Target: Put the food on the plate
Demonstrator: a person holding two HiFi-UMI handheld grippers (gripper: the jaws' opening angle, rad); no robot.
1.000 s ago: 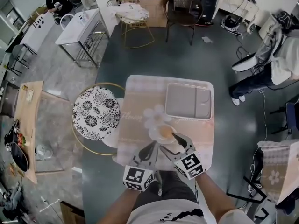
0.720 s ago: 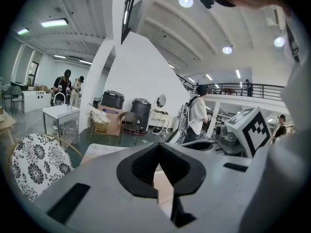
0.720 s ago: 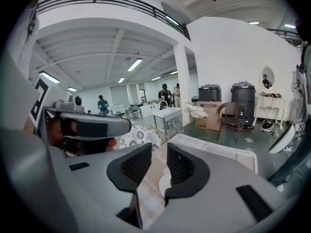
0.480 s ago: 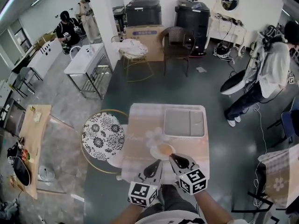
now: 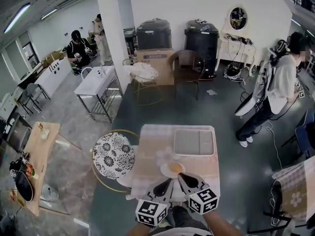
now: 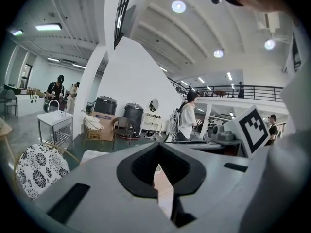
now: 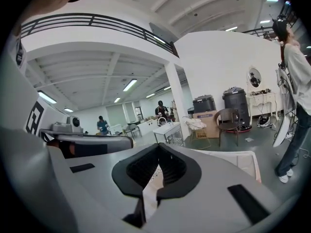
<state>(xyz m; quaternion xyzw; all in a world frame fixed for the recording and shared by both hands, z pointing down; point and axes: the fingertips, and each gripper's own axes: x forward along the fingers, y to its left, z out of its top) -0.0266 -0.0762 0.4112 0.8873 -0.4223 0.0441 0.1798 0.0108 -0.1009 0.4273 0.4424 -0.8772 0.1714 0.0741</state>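
Near the tabletop's (image 5: 147,154) near edge, the food (image 5: 175,167) sits on the small plate (image 5: 167,172). My left gripper (image 5: 166,182) and right gripper (image 5: 181,176) are both empty, jaws pressed together, just beside it. A careless swing could knock the plate off.

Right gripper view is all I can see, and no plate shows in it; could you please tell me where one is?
Observer: The plate sits on the table, just ahead of your right tongs.
Operator: Thank you. Is anything on it?
Observer: Yes, orange-brown food lies on it.
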